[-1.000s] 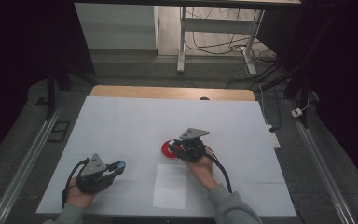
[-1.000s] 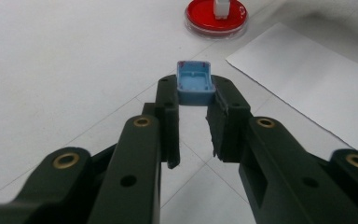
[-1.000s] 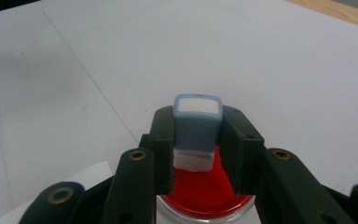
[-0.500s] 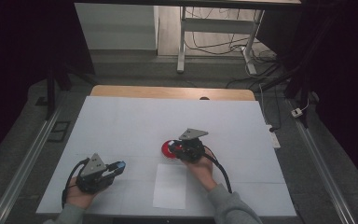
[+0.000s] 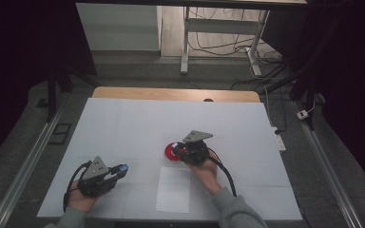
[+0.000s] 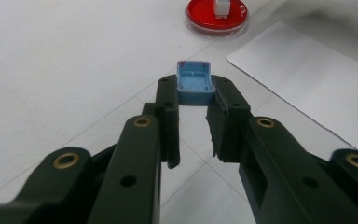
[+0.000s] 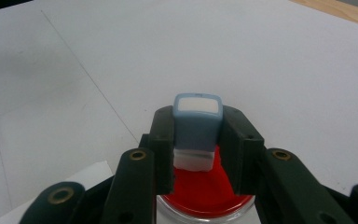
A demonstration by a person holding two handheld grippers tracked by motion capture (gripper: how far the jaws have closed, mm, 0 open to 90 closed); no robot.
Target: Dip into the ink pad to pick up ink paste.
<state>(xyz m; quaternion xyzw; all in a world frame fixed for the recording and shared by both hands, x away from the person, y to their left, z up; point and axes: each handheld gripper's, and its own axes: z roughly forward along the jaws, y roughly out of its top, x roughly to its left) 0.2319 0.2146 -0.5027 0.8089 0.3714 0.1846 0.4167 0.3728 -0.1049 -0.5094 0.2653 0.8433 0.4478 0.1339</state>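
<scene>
Right gripper pinches a blue stamp, held upright with its white base on the red ink pad mid-table; hand low, near side. Left gripper clamps a blue cap at near left, white paper between them. Nothing has shifted since earlier.

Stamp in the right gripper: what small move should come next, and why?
Probably lift the stamp off the red ink pad and carry it to the paper sheet. The right gripper is pressing it into the pad, while the left gripper holds its blue cap aside.
</scene>
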